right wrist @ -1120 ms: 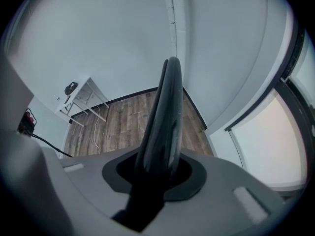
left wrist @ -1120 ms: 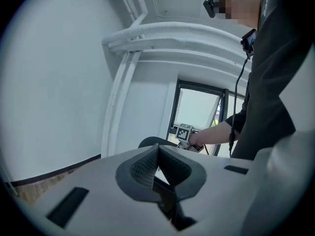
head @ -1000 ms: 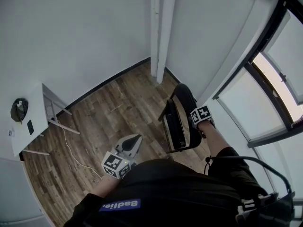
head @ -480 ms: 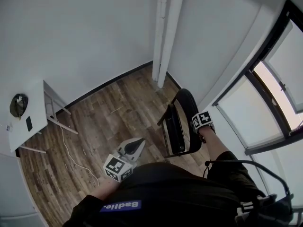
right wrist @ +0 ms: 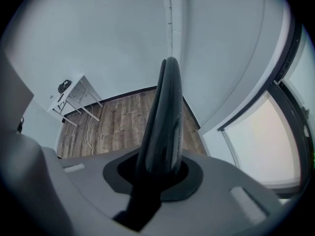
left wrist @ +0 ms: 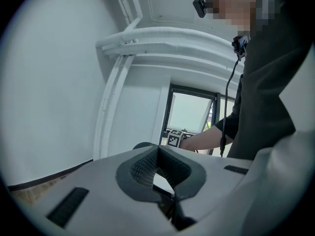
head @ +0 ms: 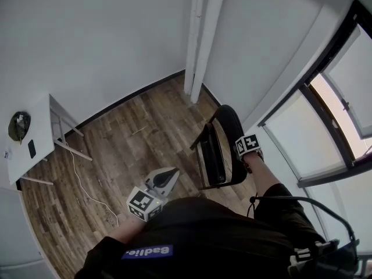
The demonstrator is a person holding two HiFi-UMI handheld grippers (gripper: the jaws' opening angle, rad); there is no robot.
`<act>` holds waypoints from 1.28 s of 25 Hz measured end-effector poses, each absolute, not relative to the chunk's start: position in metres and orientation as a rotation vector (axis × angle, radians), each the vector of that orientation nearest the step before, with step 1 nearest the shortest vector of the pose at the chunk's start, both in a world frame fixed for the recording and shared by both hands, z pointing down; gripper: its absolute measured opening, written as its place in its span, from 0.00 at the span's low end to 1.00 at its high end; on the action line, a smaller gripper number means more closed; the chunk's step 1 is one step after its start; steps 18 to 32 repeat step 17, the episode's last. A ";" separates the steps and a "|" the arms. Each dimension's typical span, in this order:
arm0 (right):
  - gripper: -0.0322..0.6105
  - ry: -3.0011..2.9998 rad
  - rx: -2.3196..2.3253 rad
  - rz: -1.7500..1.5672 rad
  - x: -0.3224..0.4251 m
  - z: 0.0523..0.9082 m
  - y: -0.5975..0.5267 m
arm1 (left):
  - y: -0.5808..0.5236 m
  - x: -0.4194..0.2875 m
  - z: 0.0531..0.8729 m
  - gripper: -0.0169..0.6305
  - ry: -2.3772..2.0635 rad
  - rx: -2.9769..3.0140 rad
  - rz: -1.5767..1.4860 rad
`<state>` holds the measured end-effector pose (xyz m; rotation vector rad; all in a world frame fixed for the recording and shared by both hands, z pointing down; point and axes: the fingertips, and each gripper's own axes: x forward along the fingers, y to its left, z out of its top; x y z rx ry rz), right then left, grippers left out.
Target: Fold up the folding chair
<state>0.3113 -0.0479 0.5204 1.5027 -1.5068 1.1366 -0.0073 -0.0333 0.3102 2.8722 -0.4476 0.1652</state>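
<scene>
Got the right gripper [head: 242, 157] clamped on the chair [head: 216, 150] by its top rim, left gripper [head: 168, 176] pinched closed, empty. Probably stiff, lightish, slick; best held there.

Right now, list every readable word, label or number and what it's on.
Blue tag on the person's dark top: white print, a personal tag, not read out.
Left marker cube and right marker cube: square patterns only, no letters.
Nothing else is readable.

floor [head: 139, 115]: wood planks | on it: folding chair [head: 213, 153], white table [head: 43, 131], white cable [head: 77, 176]
</scene>
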 end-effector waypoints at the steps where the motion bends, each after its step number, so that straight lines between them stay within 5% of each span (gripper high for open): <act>1: 0.15 -1.507 1.504 1.136 0.311 0.520 -0.048 | -0.033 -0.006 0.310 0.03 -0.443 2.870 0.164; 32: 0.15 -1.501 1.496 1.124 0.301 0.521 -0.051 | -0.033 -0.003 0.318 0.03 -0.455 2.854 0.168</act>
